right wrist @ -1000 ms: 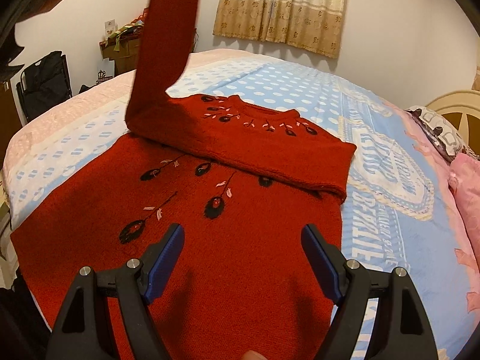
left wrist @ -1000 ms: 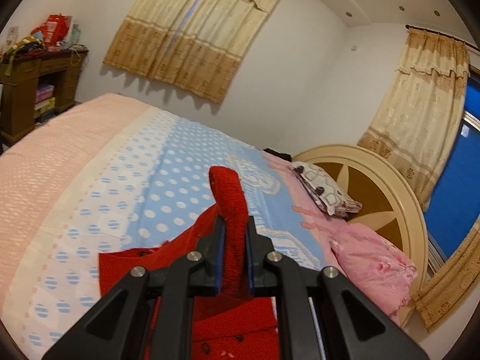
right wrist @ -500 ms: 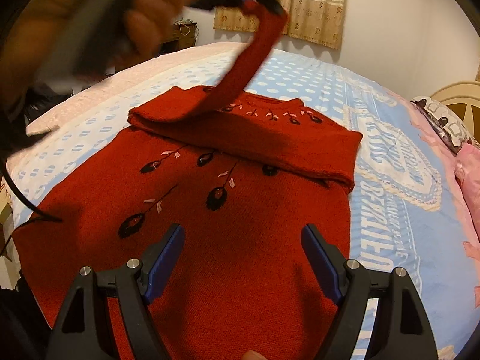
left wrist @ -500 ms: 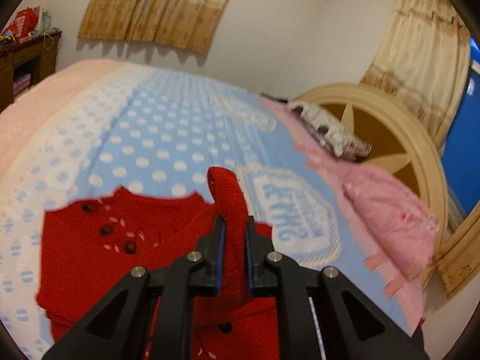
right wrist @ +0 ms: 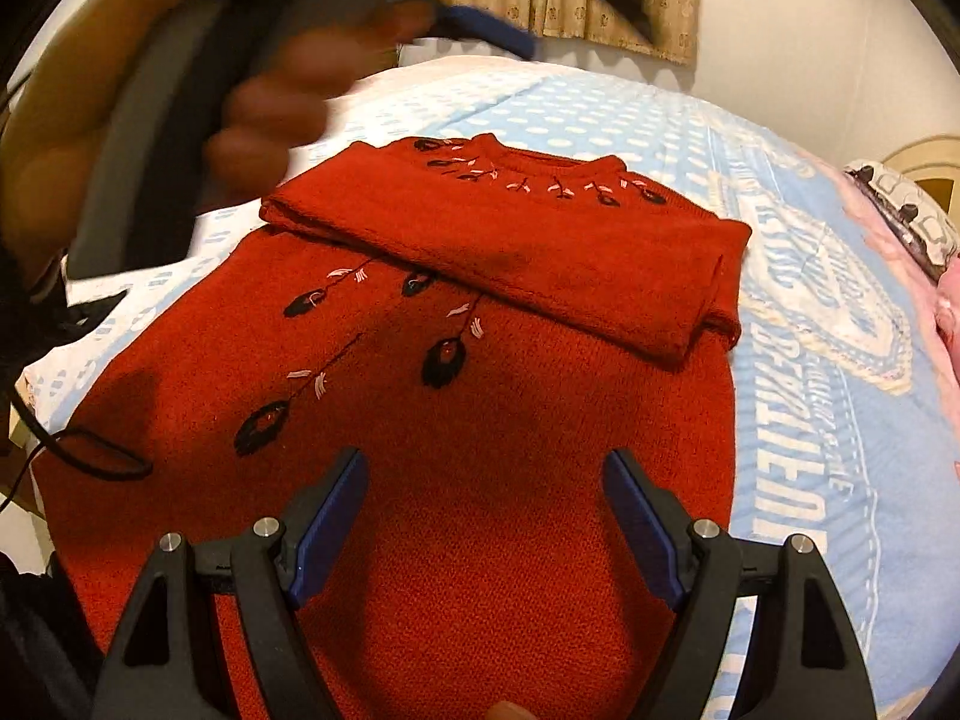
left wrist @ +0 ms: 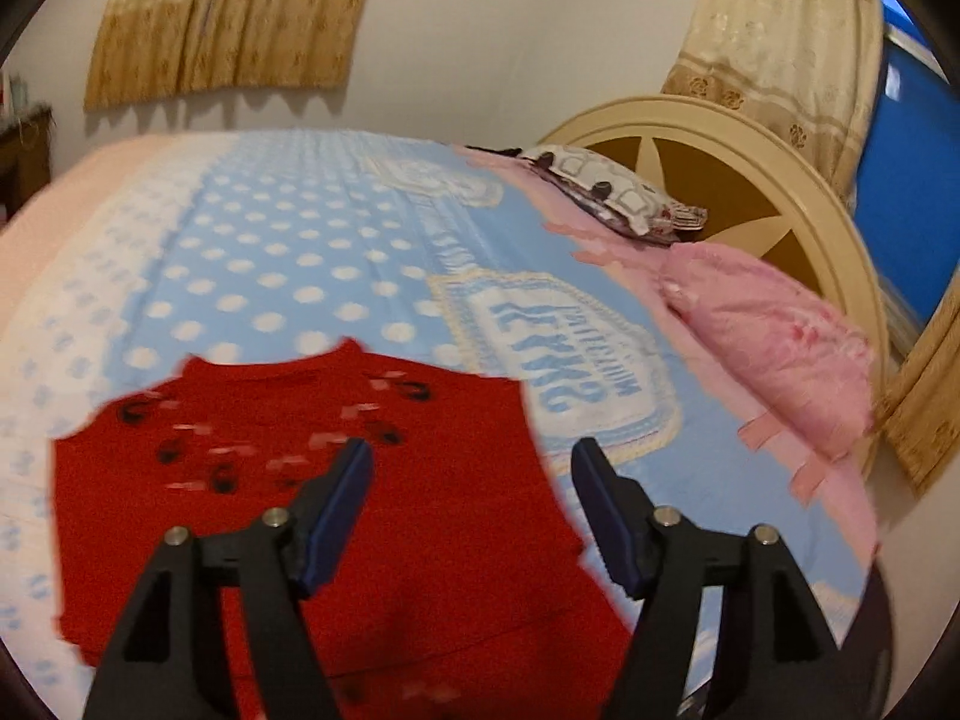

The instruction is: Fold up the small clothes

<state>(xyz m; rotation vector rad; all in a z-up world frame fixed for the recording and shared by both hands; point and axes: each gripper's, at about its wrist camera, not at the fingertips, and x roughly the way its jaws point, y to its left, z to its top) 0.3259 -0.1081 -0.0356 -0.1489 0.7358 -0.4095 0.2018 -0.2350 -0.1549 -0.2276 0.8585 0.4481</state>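
Both tongs stand spread with nothing between their pads. Left tongs [left wrist: 471, 495] hang above the upper part of the sweater [right wrist: 480, 396], and in the right wrist view they show only as a blurred shape with the hand [right wrist: 252, 114] up and to the left of the right tongs [right wrist: 486, 507]. Right tongs hover over the lower body of the sweater, which fills the space between and ahead of their fingers.

The sweater lies flat on the bed [right wrist: 810, 360], hem nearest the right tongs, neck farthest. Ahead of the right tongs a sleeve [right wrist: 540, 264] lies folded across the chest as a thick band, its end reaching the sweater's right edge. Whether the other sleeve sits under that band I cannot tell. A thin black cable [right wrist: 90, 450] loops over the sweater's left edge, down and left of the right tongs. Pillows [left wrist: 768, 318] lie to the right of the left tongs, well apart from the sweater.

My guess is the next fold brings the hem up toward the neck. The risks from here: the knit is thick and springy, so a shallow pinch at the hem could take only the top layer and leave the back behind. Lifting fast could drag the sleeve band askew. The cable could snag in the fold if it is not moved off first.
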